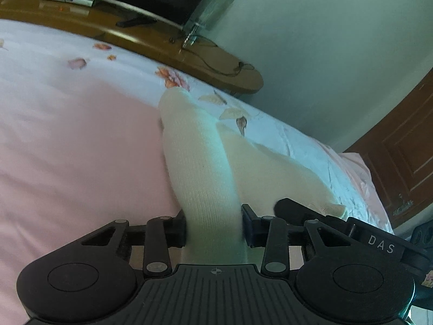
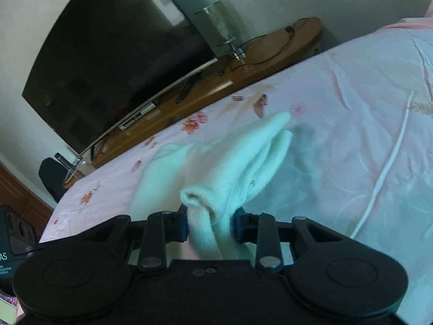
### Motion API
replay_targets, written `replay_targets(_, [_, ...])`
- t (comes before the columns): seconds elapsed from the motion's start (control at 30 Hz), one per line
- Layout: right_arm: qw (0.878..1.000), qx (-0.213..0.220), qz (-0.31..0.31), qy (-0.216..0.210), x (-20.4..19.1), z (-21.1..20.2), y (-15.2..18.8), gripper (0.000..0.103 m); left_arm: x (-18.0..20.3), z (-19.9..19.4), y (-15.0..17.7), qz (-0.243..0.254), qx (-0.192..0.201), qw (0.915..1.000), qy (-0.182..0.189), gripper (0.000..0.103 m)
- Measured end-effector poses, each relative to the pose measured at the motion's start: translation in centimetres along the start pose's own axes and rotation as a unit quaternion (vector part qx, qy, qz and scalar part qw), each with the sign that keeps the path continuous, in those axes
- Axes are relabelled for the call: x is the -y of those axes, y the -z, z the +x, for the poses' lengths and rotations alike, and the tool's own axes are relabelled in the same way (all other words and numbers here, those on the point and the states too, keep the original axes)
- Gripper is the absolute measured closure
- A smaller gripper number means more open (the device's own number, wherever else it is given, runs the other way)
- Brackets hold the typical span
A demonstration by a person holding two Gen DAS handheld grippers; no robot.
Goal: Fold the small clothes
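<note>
A white knitted garment [image 1: 200,149] lies partly on the pink flowered bedsheet [image 1: 81,140], one long part stretching away towards the bed's far edge. My left gripper [image 1: 214,230] is shut on its near end, the cloth bunched between both pads. In the right wrist view the same white garment [image 2: 243,157] rises off the sheet in folds, and my right gripper [image 2: 210,223] is shut on a rolled edge of it. The right gripper's black body [image 1: 351,227] shows at the lower right of the left wrist view, close beside the left one.
A wooden TV bench [image 1: 189,51] runs along the bed's far side with a dark television [image 2: 113,54], a clear stand [image 2: 224,32] and cables. A brown wooden door [image 1: 400,157] stands to the right. A white cord [image 2: 389,168] lies across the sheet.
</note>
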State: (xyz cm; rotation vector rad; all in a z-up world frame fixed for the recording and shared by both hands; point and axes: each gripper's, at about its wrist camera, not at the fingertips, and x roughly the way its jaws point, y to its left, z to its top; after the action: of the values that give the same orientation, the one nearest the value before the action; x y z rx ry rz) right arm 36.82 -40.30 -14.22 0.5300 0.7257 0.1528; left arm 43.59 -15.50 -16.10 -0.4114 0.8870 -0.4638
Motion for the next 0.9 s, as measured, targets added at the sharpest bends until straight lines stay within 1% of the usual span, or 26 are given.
replay_targets(0.2, [1.000,0.003,-0.016,-0.021,-3.8,-0.2,0.1,0.073,-2.3,-3.9,-1.1,-0.002,0.021,0.9998,-0.008,0.064])
replay_targets(0.37, [0.999,-0.001,-0.028,-0.038,-8.2,1.3,1.3,0.073,-6.4,-7.5,-2.1,-0.004,0.036,0.9990,-0.026,0.064])
replay_targets(0.57, [0.997,-0.008,-0.037,-0.062,-14.0,4.8,3.5,0.073,-12.6,-11.6,-3.6,-0.002,0.050,0.9970,-0.059,0.064])
replay_targets(0.73, [0.996,-0.020,-0.050,-0.075,-18.3,8.3,4.8,0.073,-17.8,-13.1,-4.9,-0.008,0.057,0.9951,-0.081,0.064])
replay_targets(0.83, [0.995,-0.030,-0.052,-0.078,-19.7,10.6,5.4,0.073,-20.7,-13.2,-5.2,-0.017,0.056,0.9942,-0.090,0.064])
replay_targets(0.9, [0.995,-0.037,-0.059,-0.073,-20.3,11.6,6.1,0.073,-22.7,-12.8,-5.1,-0.027,0.047,0.9940,-0.095,0.064])
